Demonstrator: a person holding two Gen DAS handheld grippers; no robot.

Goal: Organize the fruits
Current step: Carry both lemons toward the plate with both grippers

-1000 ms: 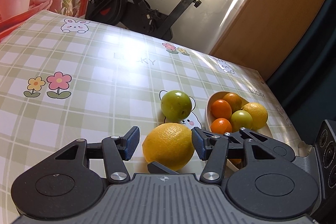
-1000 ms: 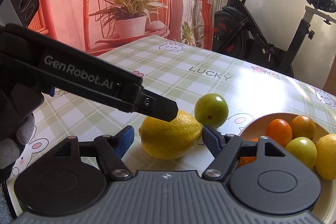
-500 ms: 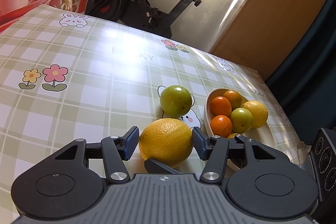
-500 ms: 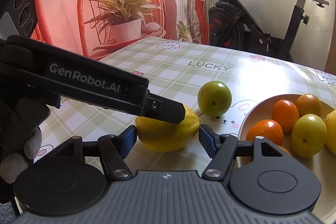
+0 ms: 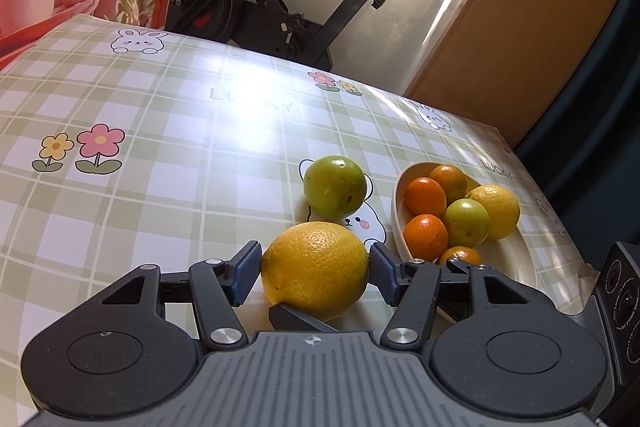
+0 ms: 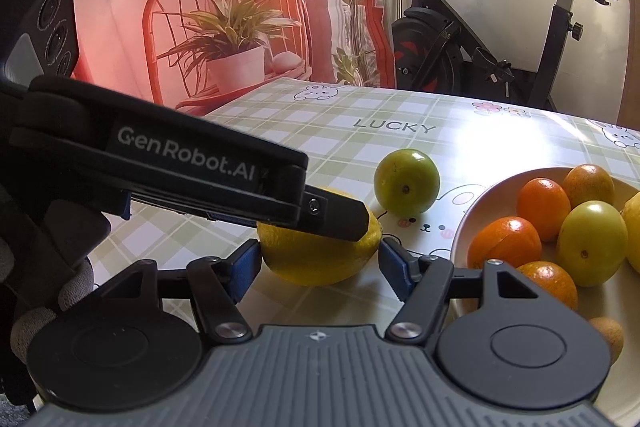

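- The right gripper (image 6: 320,263) points down at the table (image 5: 160,147), and its two blue pads sit against the two ends of the lemon (image 5: 314,275). Its jaws have just been closing, and it is grasping the lemon.
- The lemon rests on the checked cloth, at the near edge of the table and just left of the bowl (image 5: 394,211).
- The left gripper (image 5: 314,263) comes to the same lemon from the other side, with its pads right at the sides of the fruit. Its jaws have just been opening with the lemon between them. I cannot tell if the pads press on the peel or stand just off it.
- In the right wrist view, one black finger of the left gripper lies across the top of the lemon.
- A little behind the lemon, a green fruit (image 5: 335,187) stands alone on a bear print, apart from the lemon and near the rim of the bowl.
- The bowl holds oranges (image 5: 425,197), one green fruit and a second lemon (image 5: 498,211), all close together.
- Beyond the far edge of the table stands a black bike (image 5: 280,7) against a pale wall.
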